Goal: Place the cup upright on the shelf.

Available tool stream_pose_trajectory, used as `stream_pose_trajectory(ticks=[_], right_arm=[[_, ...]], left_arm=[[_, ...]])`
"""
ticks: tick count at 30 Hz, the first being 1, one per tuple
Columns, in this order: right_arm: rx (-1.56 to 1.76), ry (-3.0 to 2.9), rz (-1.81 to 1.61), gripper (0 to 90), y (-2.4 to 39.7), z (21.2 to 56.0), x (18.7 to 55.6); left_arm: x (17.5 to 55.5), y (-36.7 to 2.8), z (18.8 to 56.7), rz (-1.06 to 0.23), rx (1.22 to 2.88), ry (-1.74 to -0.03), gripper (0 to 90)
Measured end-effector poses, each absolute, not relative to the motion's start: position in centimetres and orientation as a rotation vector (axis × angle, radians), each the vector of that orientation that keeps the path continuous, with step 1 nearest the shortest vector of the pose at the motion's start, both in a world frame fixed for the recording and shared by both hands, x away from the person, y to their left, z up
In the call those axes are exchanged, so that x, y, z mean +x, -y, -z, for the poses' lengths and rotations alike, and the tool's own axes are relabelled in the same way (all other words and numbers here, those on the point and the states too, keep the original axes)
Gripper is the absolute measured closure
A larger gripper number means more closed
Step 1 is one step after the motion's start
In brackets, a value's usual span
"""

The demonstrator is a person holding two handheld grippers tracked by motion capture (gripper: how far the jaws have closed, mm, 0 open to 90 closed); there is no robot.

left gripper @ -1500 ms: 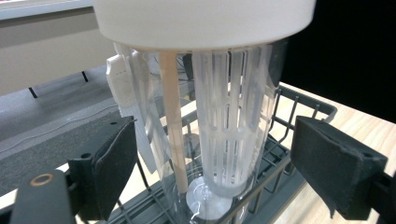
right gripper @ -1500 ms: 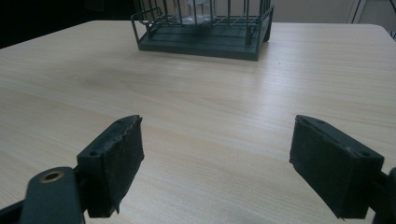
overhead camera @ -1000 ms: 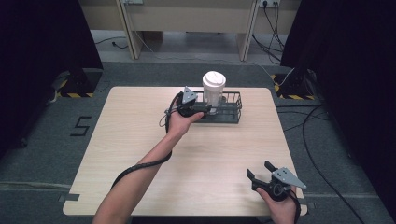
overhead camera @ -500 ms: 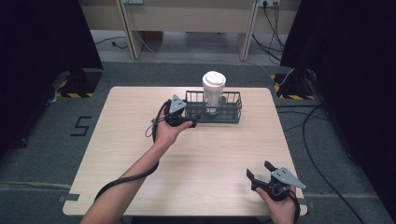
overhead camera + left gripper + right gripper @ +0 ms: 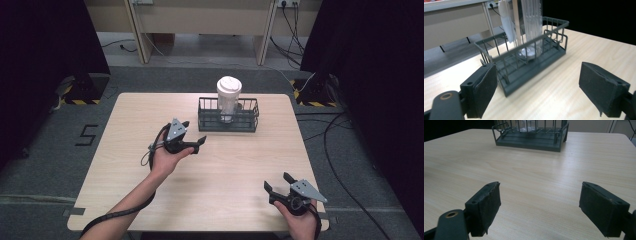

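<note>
Fingers of my left gripper stand wide apart and hold nothing; in the left gripper view the two black pads frame only bare wood and the near corner of the basket. My right gripper is also spread wide and empty, and it rests at the near right edge of the table, well apart from the basket.

My left gripper is near the middle of the table, a little to the left, and it points to the basket without touching it. This basket is a low, long tray of dark grey wire, with thin vertical bars all around and a solid flat bottom. It stands on the far part of the table, close to the middle of the far edge.

Inside the basket one tall cup stands upright. Its wall is clear plastic with vertical ribs, and a white lid with round rim closes the top. The cup is much higher than the wire wall and stands about in the middle of the basket. In the left gripper view the cup looks transparent, and a white piece shows just to its left; what it is I cannot tell.
</note>
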State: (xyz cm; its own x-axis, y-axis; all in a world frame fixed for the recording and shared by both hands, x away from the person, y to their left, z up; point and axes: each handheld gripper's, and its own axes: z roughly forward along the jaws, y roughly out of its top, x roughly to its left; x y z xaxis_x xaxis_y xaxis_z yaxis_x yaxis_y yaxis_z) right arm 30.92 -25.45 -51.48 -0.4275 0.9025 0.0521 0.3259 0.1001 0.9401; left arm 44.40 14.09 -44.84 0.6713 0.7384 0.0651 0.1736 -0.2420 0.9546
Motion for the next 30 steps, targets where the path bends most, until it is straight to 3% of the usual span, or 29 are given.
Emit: stream_pose_trajectory(ticks=[30], right_arm=[[1.203, -1.832, -1.321, 18.0, 25.3, 51.5, 30.9]], left_arm=[[34.9, -19.9, 50.7, -0.619, 1.753, -0.793, 15.8]])
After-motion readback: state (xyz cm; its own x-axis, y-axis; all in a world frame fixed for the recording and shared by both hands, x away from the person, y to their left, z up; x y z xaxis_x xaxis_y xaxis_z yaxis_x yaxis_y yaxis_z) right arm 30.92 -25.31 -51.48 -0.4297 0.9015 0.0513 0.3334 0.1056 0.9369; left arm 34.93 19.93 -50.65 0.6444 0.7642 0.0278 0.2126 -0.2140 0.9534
